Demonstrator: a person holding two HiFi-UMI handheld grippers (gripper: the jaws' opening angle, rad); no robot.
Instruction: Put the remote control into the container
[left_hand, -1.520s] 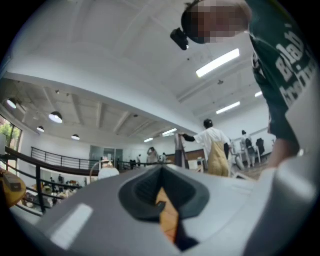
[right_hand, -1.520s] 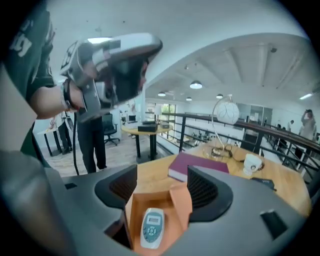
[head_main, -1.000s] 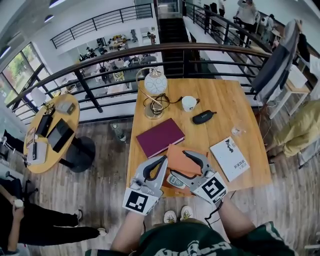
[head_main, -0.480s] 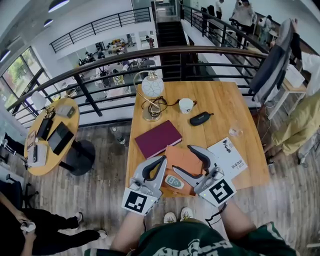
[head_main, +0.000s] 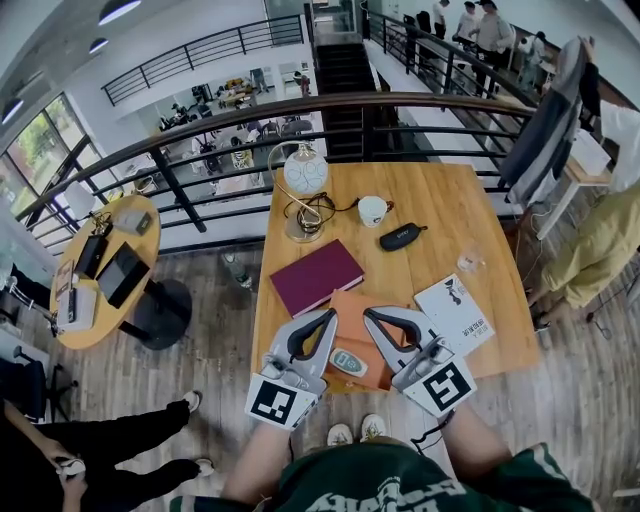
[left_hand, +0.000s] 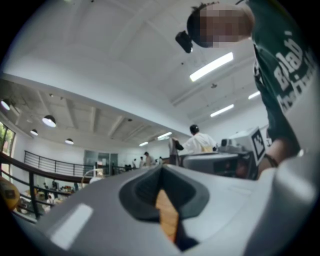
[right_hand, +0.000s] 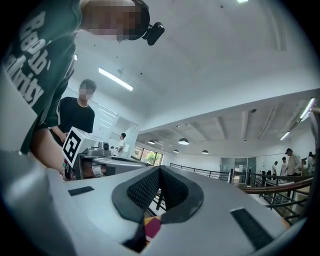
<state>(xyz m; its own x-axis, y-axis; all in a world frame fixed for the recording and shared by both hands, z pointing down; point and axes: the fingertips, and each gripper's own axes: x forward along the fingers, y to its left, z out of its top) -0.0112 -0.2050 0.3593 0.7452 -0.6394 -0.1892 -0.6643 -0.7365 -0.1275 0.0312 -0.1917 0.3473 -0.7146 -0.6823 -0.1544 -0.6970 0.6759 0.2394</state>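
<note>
**Placing Step All But Done**

Looks like the tail of the placing step. Can make out the remote control (head_main: 350, 361) lying flat in the orange container (head_main: 349, 318), at its near end, touched by neither tool. Have just closed the right tool (head_main: 368, 313) on nothing, above the container's right side. Holding the left tool (head_main: 330, 316) pinched together and empty, at the container's left edge. Next, probably: draw both tools back from the container without clipping the remote.
</note>
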